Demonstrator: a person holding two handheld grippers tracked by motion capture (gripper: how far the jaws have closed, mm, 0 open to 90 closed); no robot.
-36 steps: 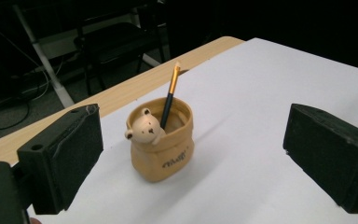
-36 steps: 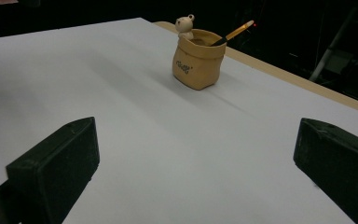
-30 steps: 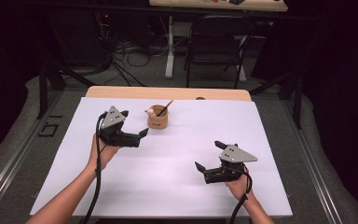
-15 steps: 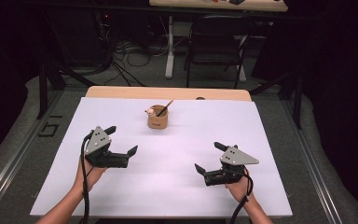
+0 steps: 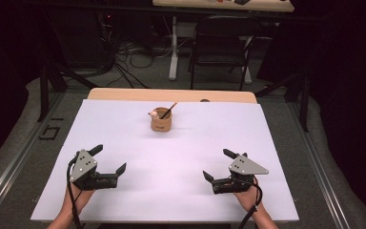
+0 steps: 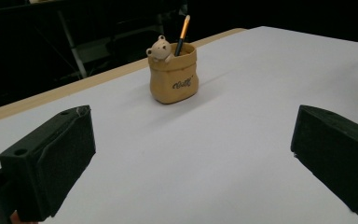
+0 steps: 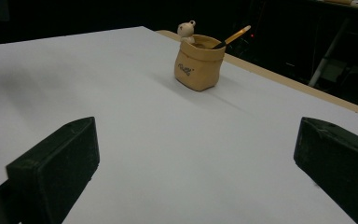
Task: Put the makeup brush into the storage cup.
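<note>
Pencil (image 5: 168, 110) is seated in the bear pot (image 5: 161, 120) at table's far centre. Left gripper (image 5: 108, 161) and right gripper (image 5: 218, 165) are held well apart from it (jaws wide, empty). Task judged essentially done.

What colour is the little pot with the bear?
Tan pot, dark lettering; clearest in the left gripper view.

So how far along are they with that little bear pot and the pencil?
Done, by the look of it: the pencil stands in the bear pot at the table's far side. Nothing is in hand: the left gripper and right gripper rest open on the white table, near the person. Nothing obvious remains.
</note>
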